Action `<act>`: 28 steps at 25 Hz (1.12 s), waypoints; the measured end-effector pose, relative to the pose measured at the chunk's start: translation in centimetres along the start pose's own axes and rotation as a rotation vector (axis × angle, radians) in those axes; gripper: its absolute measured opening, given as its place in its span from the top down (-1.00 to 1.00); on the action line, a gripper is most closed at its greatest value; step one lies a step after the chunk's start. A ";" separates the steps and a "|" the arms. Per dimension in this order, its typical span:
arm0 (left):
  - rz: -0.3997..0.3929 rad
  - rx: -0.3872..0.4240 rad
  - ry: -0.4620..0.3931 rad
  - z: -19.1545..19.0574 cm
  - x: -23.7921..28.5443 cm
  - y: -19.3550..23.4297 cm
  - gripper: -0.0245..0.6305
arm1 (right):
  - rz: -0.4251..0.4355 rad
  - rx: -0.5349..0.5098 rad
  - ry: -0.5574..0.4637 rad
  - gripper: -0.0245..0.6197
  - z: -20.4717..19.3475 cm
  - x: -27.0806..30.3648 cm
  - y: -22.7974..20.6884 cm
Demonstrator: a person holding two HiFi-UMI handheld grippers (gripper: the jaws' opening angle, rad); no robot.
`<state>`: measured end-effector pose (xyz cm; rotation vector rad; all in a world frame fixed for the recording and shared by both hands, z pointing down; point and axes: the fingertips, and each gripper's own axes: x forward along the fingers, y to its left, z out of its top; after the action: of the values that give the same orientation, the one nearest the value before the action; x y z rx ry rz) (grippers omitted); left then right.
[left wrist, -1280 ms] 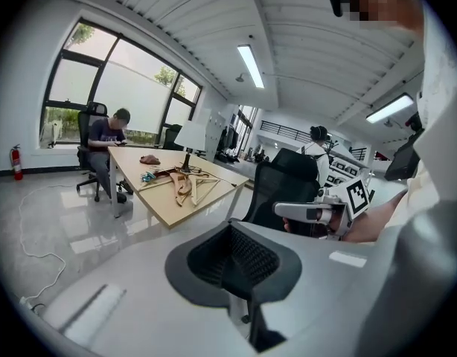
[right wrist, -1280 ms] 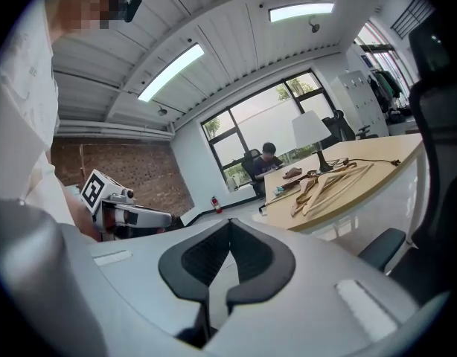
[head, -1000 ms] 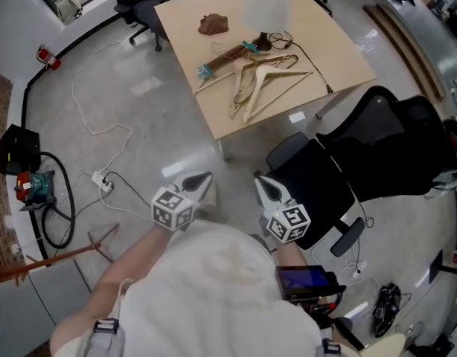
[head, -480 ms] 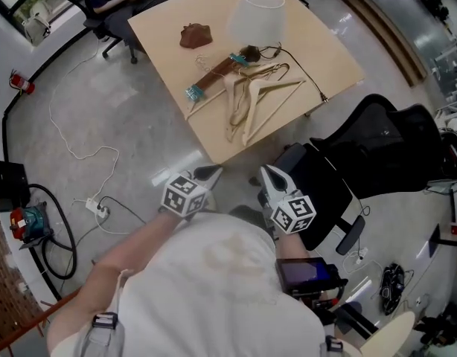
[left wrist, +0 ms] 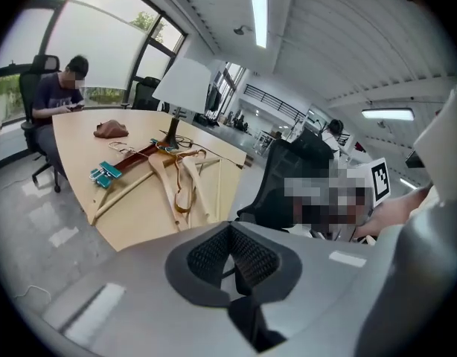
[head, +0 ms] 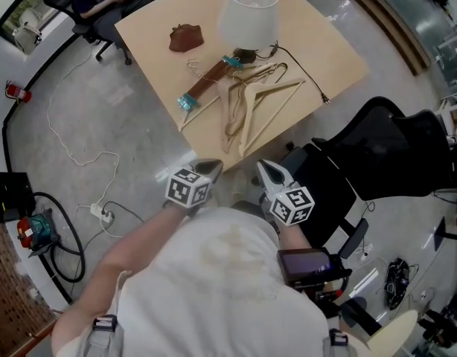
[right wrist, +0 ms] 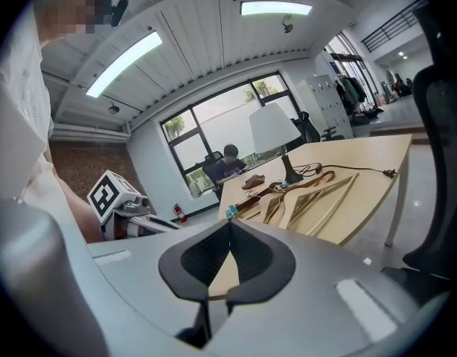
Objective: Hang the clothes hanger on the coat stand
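Jaws shut tight and empty on left gripper [head: 208, 169] and right gripper [head: 267, 171]. Wooden clothes hangers [head: 252, 108] lie piled on the tan bench [head: 329, 47] by a white lamp [head: 248, 12]. Black office chair [head: 377, 151] stands alongside, on a grey floor [head: 132, 95].

Table [head: 334, 50] with hangers [head: 252, 108], lamp [head: 248, 15]

The table [head: 340, 58] was pale wood, smooth and matt. The clothes hangers [head: 247, 129] on it were light, bare-looking wood. A darker hanger [head: 208, 82] was brown wood with teal plastic clips [head: 185, 101]. The lampshade [head: 248, 13] looked like matt white cloth. The floor [head: 132, 125] was grey and glossy. The left hand-held gripper [left wrist: 230, 233] was matt grey plastic, with black textured pads [left wrist: 208, 255].
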<state>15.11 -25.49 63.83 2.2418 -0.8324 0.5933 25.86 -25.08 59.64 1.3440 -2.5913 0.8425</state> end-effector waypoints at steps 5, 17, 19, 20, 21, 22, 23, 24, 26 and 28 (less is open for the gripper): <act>0.014 0.010 0.087 2.5 3.9 1.3 0.92 | 0.008 0.015 -0.029 0.88 2.6 1.8 -3.2; 0.126 -0.075 0.257 6.4 16.3 6.8 0.78 | -0.066 0.041 0.018 0.89 2.6 1.8 -9.5; 0.152 -0.138 0.265 7.0 17.7 8.0 0.59 | -0.082 0.060 0.018 0.88 2.4 1.4 -10.4; 0.165 -0.162 0.267 7.2 18.2 8.4 0.54 | -0.089 0.070 0.019 0.88 2.2 1.2 -10.9; 0.174 -0.184 0.267 7.4 18.8 8.7 0.49 | -0.097 0.079 0.021 0.88 2.0 1.0 -11.4; 0.178 -0.208 0.266 7.6 19.3 9.0 0.45 | -0.105 0.086 0.023 0.88 1.9 0.8 -11.8; 0.180 -0.232 0.266 7.8 19.8 9.1 0.39 | -0.112 0.091 0.023 0.88 1.8 0.7 -12.2; 0.183 -0.254 0.270 7.9 20.2 9.3 0.35 | -0.117 0.095 0.022 0.88 1.7 0.6 -12.5; 0.200 -0.276 0.284 8.1 20.9 9.6 0.25 | -0.121 0.103 0.018 0.88 1.8 0.6 -13.0; 0.211 -0.270 0.298 8.1 21.7 9.6 0.26 | -0.121 0.112 0.015 0.88 1.8 0.6 -13.4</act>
<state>24.90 -45.41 75.48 1.7823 -0.9383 0.8360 36.24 -32.60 64.03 1.5008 -2.4554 0.9857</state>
